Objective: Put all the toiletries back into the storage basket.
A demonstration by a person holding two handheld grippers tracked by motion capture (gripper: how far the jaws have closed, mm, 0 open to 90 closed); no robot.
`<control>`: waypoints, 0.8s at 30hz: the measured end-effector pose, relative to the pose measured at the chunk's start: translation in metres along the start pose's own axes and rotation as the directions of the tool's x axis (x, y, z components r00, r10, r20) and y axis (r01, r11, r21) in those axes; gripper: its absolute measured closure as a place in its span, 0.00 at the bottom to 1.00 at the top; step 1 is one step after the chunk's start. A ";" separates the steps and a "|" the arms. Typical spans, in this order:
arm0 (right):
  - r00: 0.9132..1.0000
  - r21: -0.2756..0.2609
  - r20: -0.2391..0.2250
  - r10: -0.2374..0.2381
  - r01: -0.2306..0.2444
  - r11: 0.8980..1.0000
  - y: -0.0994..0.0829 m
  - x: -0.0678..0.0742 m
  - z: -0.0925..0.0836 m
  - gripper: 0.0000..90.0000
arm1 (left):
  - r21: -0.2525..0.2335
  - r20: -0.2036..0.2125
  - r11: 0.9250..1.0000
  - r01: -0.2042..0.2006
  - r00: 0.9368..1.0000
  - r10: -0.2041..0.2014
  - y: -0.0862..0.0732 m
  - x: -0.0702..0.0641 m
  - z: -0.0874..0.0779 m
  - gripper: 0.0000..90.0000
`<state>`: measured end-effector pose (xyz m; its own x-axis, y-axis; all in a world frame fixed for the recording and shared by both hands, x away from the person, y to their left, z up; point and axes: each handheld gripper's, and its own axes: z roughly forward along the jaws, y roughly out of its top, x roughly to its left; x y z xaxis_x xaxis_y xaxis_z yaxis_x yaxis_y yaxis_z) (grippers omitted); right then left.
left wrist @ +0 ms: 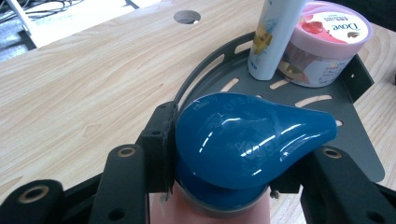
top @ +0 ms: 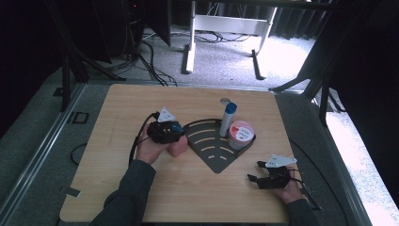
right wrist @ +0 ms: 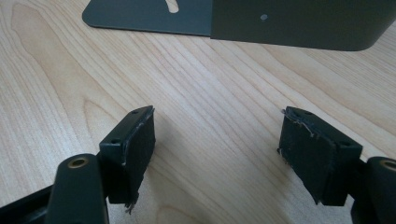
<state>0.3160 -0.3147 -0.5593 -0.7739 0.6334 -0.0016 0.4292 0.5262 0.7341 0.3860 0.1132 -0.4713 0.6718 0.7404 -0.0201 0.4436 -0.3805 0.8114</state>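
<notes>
A pink bottle point(top: 178, 147) with a glossy blue pump cap point(left wrist: 252, 140) stands just left of a dark grey fan-shaped rack point(top: 214, 153). My left gripper point(top: 165, 133) comes at it from the left, and its jaws point(left wrist: 224, 154) hug the cap on both sides, pads against it. On the rack's far right stand a white tube point(top: 228, 120) with a blue top and a pink Dove jar point(top: 241, 134). My right gripper point(top: 254, 171) rests low on the table near the front right, open point(right wrist: 217, 126), with bare wood between its pads and the rack's wall point(right wrist: 299, 23) just beyond.
A round cable hole point(top: 225, 100) is cut into the wooden tabletop point(top: 117, 155) behind the rack. Beyond the table's far edge lie cables and a white desk frame point(top: 226, 23) on the floor. Bare wood lies at the left and front.
</notes>
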 end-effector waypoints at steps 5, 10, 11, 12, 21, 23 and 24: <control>1.000 0.000 0.000 0.000 0.000 1.000 0.000 0.000 0.000 0.29 | 0.001 -0.001 1.000 -0.001 1.000 0.001 0.000 0.000 0.000 0.58; 1.000 0.000 0.000 0.000 0.000 1.000 0.000 0.000 0.000 0.29 | -0.001 -0.008 1.000 -0.004 1.000 0.004 0.000 -0.001 0.000 0.58; 1.000 0.000 0.000 -0.001 0.001 1.000 0.000 0.000 0.000 0.29 | -0.001 -0.009 1.000 -0.005 1.000 0.005 0.000 -0.001 0.000 0.58; 1.000 0.000 0.000 0.000 0.000 1.000 0.000 0.000 0.000 0.29 | -0.004 -0.015 1.000 -0.006 1.000 0.006 0.000 -0.002 -0.001 0.58; 1.000 0.000 0.000 0.000 0.000 1.000 0.000 0.000 0.000 0.29 | -0.011 -0.031 1.000 -0.009 0.999 0.008 0.000 -0.004 -0.001 0.58; 1.000 0.000 0.000 -0.001 0.001 1.000 0.000 0.000 0.000 0.29 | -0.010 -0.032 1.000 -0.010 0.999 0.010 0.000 -0.004 -0.002 0.58; 1.000 0.000 0.000 -0.001 0.001 1.000 0.000 0.000 0.000 0.29 | -0.010 -0.033 1.000 -0.010 0.999 0.010 -0.001 -0.004 -0.002 0.58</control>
<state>0.3161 -0.3148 -0.5592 -0.7741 0.6331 -0.0020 0.4289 0.5268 0.7339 0.3819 0.1113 -0.4706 0.6561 0.7546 0.0074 0.4306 -0.3824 0.8175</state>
